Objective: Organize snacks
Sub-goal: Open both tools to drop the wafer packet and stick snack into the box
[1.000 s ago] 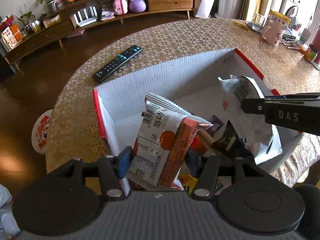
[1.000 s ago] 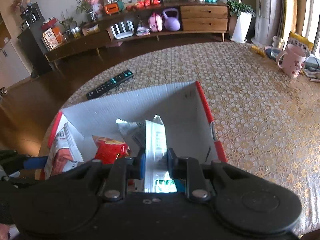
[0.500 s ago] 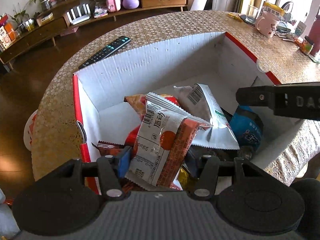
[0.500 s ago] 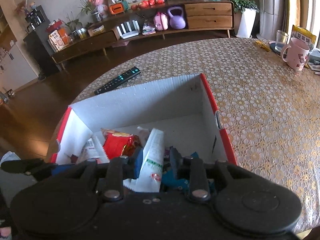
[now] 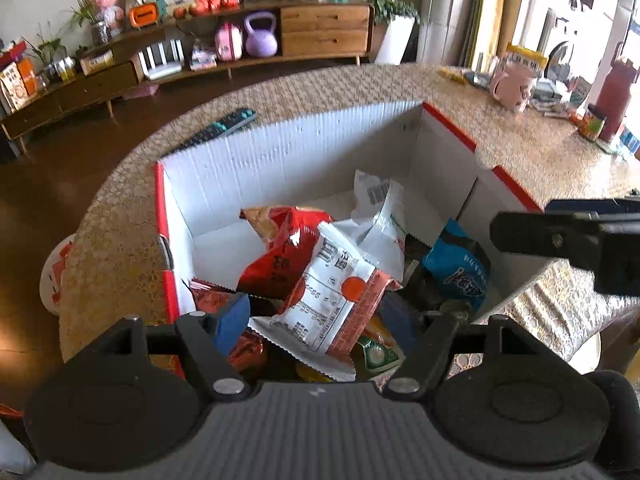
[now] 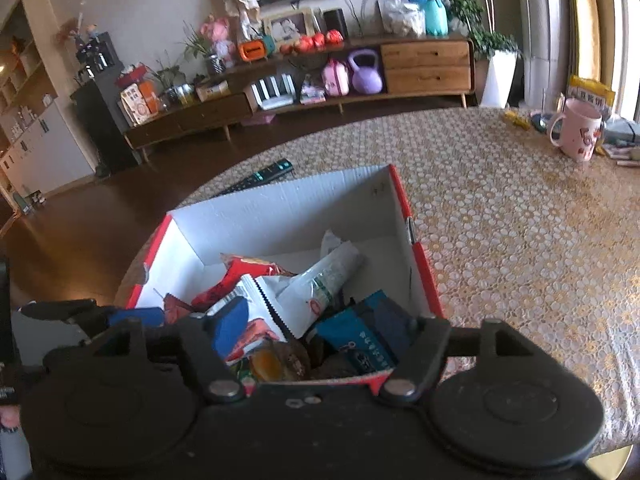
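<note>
**Snack packets in the carton**

White-and-orange printed snack packet [image 5: 332,300], Chinese lettering unreadable, lies atop packets inside the red-rimmed white corrugated carton [image 5: 280,152] on the patterned tabletop [image 5: 520,148]. Left tongs [image 5: 316,320] gape around it; right tongs [image 6: 312,328] gape, empty.

1. My left gripper [image 5: 314,316] has its jaws spread wide, fingers reaching toward 12 o'clock, gripping nothing.
2. My right gripper [image 6: 310,330] is likewise spread wide, fingers toward 12 o'clock, nothing between the pads.
3. From the left wrist view, the right gripper shows at 3 o'clock.
</note>
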